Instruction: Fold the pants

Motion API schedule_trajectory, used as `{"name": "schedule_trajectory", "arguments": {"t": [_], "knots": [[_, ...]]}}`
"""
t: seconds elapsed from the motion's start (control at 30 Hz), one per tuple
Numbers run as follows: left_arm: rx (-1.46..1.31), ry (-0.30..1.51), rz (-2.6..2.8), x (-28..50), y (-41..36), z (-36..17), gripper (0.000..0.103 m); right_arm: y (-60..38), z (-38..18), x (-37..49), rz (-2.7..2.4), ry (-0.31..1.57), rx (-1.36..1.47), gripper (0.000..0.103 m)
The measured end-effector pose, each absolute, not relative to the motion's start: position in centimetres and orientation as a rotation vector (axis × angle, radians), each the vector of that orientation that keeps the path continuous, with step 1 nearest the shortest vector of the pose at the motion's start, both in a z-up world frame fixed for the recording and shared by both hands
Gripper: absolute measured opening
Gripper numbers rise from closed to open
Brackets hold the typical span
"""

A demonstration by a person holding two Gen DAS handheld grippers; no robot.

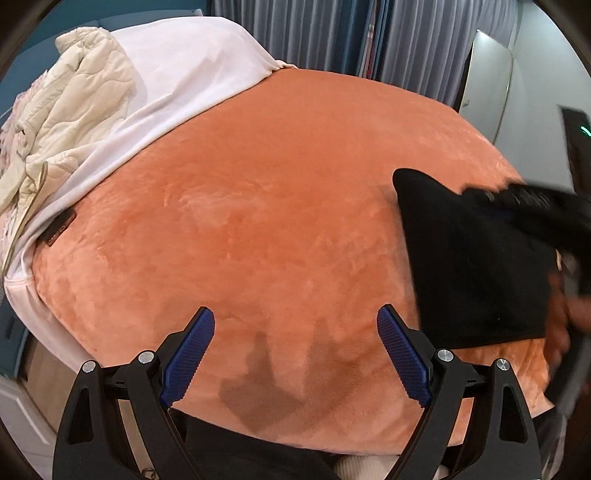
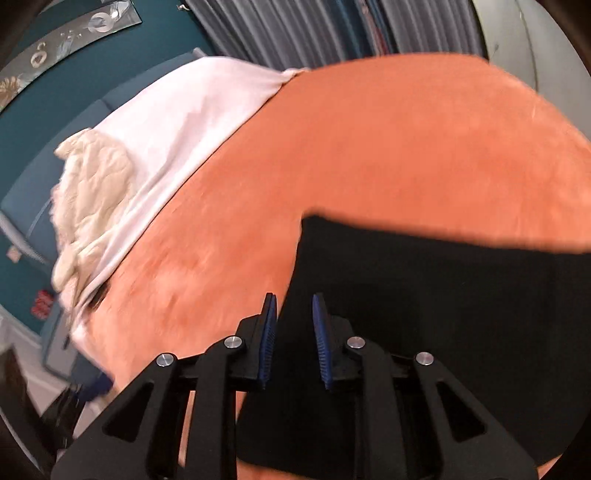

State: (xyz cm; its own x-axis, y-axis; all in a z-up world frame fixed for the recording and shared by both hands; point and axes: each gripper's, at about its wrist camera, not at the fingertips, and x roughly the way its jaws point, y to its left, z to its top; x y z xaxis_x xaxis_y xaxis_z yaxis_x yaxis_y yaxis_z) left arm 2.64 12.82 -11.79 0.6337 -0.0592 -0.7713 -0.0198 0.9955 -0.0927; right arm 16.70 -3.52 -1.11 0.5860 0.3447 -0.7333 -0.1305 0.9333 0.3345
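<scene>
Pants (image 1: 472,266) lie folded on the right of the orange bed (image 1: 258,221), soft, limp and light; a hem or folded edge looks the best grip. Left view: left tongs (image 1: 295,354) spread wide, nothing between them. Right view alone shows the right tongs (image 2: 294,339) narrowed over black cloth; whether they pinch it, I can't tell.

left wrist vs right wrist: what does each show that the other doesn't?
Left wrist only: the left gripper, jaws wide with nothing between them; the right gripper's body over the black pants; a brown label on the blanket edge. Right wrist only: the right gripper, jaws narrow with a gap, and a wall mirror strip. Both: black pants, orange blanket, white sheet, cream quilted garment, grey curtains.
</scene>
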Motion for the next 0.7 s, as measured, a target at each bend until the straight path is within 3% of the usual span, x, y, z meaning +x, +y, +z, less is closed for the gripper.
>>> {"name": "schedule_trajectory", "arguments": {"t": [0.17,0.47,0.53,0.6,0.67,0.7], "knots": [[-0.111,0.864,-0.076,2.1,12.2,-10.8,0.087,-1.2,-8.8,22.7,0.25,1.054,0.217,0.018],[-0.029,0.857,-0.173,3.0,10.9,-10.1,0.087,-7.2,-0.6,14.4,0.213,0.824,0.348,0.021],[-0.016,0.876,-0.203,3.7,10.4,-10.1,0.087,-10.7,-0.4,12.6,0.117,0.798,0.362,0.034],[-0.011,0.882,-0.225,4.0,9.8,-10.1,0.087,-14.4,-2.2,11.7,-0.015,0.821,0.332,0.04],[-0.014,0.878,-0.233,4.0,9.1,-10.2,0.087,-18.3,-6.0,11.6,-0.139,0.913,0.331,0.018],[-0.016,0.876,-0.234,3.9,8.9,-10.3,0.087,-19.4,-6.6,11.1,-0.127,0.903,0.374,0.015]]}}
